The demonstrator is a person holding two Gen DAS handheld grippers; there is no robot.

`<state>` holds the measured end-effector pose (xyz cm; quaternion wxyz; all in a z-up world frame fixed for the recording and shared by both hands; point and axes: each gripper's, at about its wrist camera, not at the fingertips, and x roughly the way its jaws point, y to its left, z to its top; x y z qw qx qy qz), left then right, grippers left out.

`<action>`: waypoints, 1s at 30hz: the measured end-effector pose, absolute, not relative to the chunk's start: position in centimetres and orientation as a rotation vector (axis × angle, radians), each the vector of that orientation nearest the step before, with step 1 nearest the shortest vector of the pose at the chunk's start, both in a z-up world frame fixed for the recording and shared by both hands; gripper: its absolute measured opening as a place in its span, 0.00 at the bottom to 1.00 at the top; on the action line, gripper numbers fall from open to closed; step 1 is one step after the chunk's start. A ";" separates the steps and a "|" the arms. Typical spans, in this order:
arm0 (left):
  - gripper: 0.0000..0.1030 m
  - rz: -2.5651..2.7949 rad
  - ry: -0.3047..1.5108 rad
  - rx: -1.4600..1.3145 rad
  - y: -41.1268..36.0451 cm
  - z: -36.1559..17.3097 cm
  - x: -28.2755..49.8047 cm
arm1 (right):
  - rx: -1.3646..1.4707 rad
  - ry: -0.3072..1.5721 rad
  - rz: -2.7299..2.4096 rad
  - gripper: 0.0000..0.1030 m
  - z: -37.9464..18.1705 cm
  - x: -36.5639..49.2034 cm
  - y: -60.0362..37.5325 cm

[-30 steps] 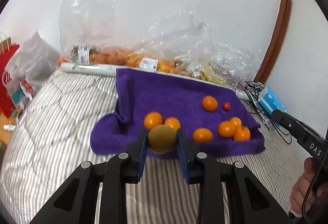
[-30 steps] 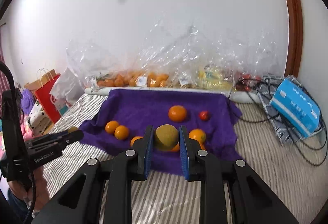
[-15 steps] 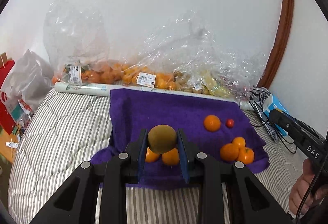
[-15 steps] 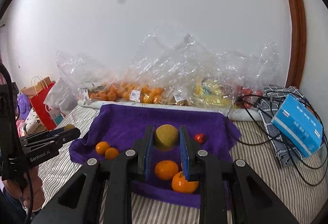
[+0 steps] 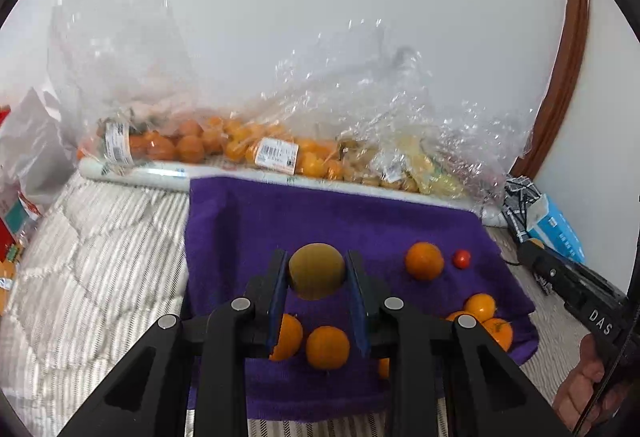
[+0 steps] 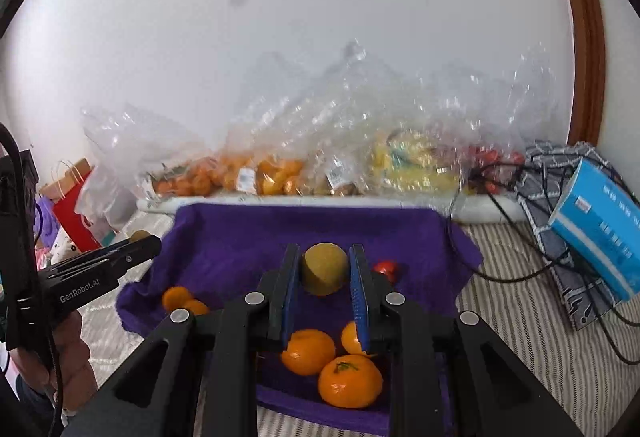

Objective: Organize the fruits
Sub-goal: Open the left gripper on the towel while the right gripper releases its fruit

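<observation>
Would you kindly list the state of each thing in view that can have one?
left gripper: shut on a brownish-green fruit, above the towel
right gripper: shut on a yellowish fruit, off the towel
purple towel: spread on the bed, loose oranges lying on it
small red fruit: loose on the towel
plastic bags: against the wall, filled with fruit

Both grippers now sit farther forward over the purple towel (image 5: 360, 221) than a second ago. In the left wrist view the two oranges (image 5: 327, 347) that lay beyond the left gripper (image 5: 317, 273) now show beneath its fingers. In the right wrist view, oranges (image 6: 308, 351) once past the right gripper (image 6: 325, 269) lie under it. Both views look slightly blurred.
</observation>
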<state>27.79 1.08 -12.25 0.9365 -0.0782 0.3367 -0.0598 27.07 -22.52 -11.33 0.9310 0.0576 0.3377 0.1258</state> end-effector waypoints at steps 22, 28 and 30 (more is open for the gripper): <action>0.26 -0.141 0.730 -0.185 1.3 -15.9 29.3 | 0.048 0.786 0.246 0.23 -16.8 29.1 -20.6; 0.26 -0.153 0.754 -0.200 1.2 -16.6 29.7 | 0.050 0.804 0.241 0.23 -17.3 29.4 -20.7; 0.26 -0.146 0.747 -0.197 1.3 -16.6 29.6 | 0.050 0.806 0.241 0.23 -17.5 29.4 -20.7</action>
